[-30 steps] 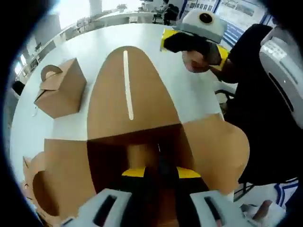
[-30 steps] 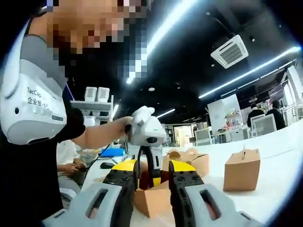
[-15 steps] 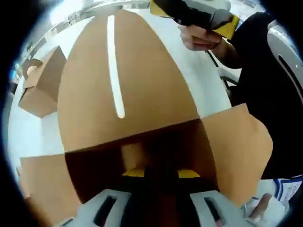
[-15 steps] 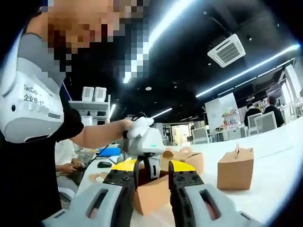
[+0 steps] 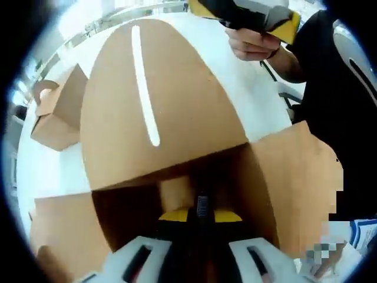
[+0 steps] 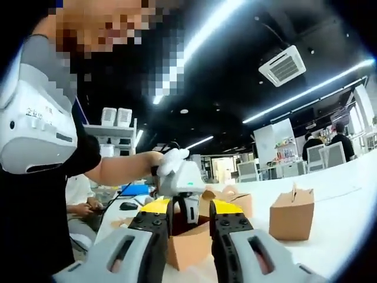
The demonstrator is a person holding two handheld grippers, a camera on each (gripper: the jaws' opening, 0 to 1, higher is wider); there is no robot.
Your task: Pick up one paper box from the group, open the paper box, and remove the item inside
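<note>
Removal step: left claw [image 5: 197, 215] reaches inside opened paper box [image 5: 177, 118], closure unreadable; right claw [image 6: 189, 219] spread, idle; next, pinch contents.

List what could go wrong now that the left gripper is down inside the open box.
1. The left gripper reaches deep into the open box, where it is dark; the item is hard to make out, so the jaws may miss it or close on cardboard.
2. The right gripper hangs above the box without holding it, so the box could lift or slide with the left gripper.
3. The closed box nearby could be bumped.
</note>
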